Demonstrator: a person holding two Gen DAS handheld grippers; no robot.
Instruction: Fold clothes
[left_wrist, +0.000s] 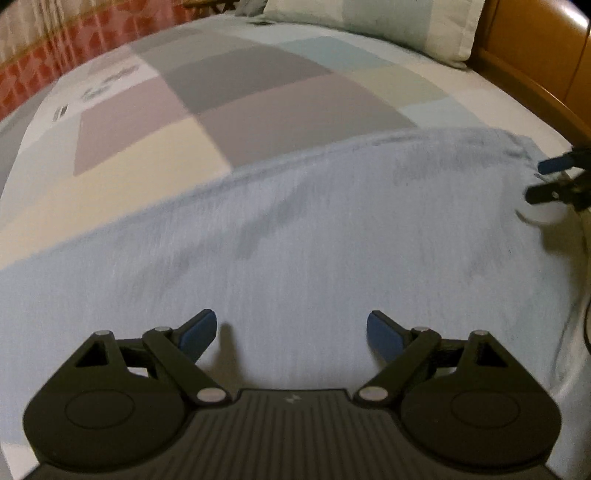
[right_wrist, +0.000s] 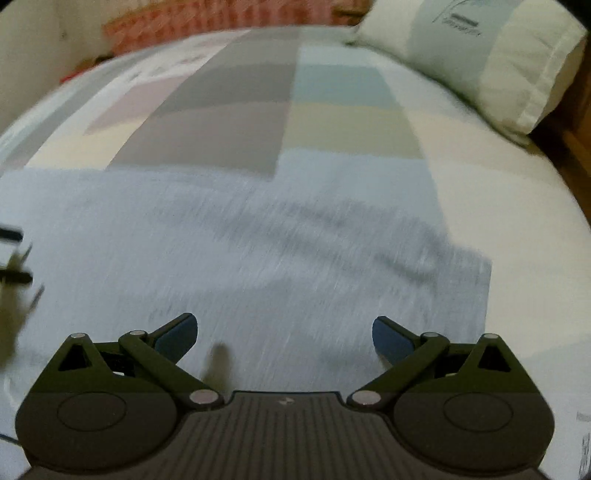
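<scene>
Your left tool (left_wrist: 291, 334) hangs with its jaws spread wide and nothing between the blue pads (left_wrist: 197, 332), only their shadows falling on the cloth beneath. Your right tool (right_wrist: 284, 336) is the same story: jaws wide apart, empty, tilted down at the fabric.

Right under both tools lies the garment (left_wrist: 314, 236), a pale blue-grey piece spread flat on the bed (left_wrist: 122, 177). From the left wrist view it fills the whole near half of the picture, running from just past your fingertips out to a long far edge that slants across the bedspread. Soft creases show as darker streaks through its middle. From the right wrist view the garment (right_wrist: 258, 251) ends in a squared corner off to the right, with bare bedspread beyond it.

Your right tool shows up in the left view at the garment's far right corner (left_wrist: 554, 181), just over the cloth's edge; whether it touches is unclear. The left tool's fingers peek in, blurred, at the left border of the right view (right_wrist: 14, 254).

Further out, the bedspread is a patchwork of grey, mauve, cream and pale green blocks. A pillow (left_wrist: 388, 26) sits at the head, against a wooden headboard (left_wrist: 535, 62).
</scene>
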